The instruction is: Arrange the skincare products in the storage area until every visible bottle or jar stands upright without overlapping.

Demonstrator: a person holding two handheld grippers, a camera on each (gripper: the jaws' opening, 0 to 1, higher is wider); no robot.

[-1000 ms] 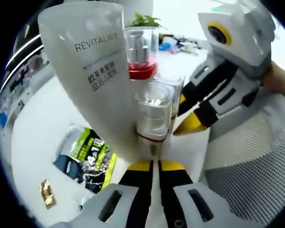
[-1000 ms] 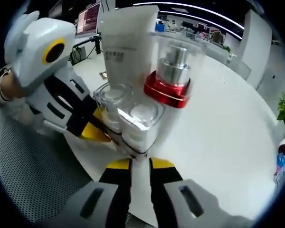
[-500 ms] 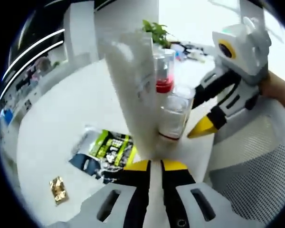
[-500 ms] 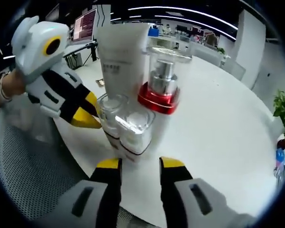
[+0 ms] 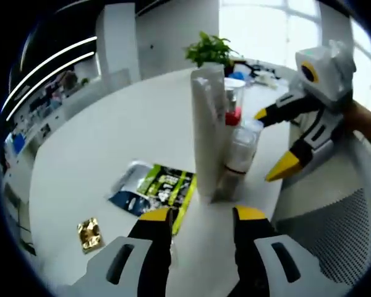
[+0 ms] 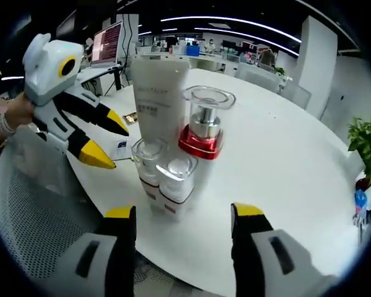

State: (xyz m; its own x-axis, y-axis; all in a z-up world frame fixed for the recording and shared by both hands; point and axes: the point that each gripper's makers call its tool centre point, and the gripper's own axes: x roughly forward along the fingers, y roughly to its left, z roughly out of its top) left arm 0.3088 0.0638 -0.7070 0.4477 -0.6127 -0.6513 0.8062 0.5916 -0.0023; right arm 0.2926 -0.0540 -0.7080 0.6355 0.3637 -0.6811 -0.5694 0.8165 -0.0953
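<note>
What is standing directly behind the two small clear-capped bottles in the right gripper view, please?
Behind the two small clear-capped bottles stand a white tube and a red-collared pump bottle. Their lower parts are hidden by the small bottles.

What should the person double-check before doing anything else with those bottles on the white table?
1. White tube upright: ok.
2. Red-collared pump bottle upright: ok.
3. Two small clear-capped bottles upright: ok; they stand close against each other and the tube, but none lies on another.
4. Left gripper let go: ok, fingers open and apart from the group.
5. Right gripper let go: ok, fingers open, nothing between them.
6. Other items tidy: not ok; a green and black sachet lies flat on the table, with a small gold packet nearby. Whether they count as skincare products: cannot tell.
</note>
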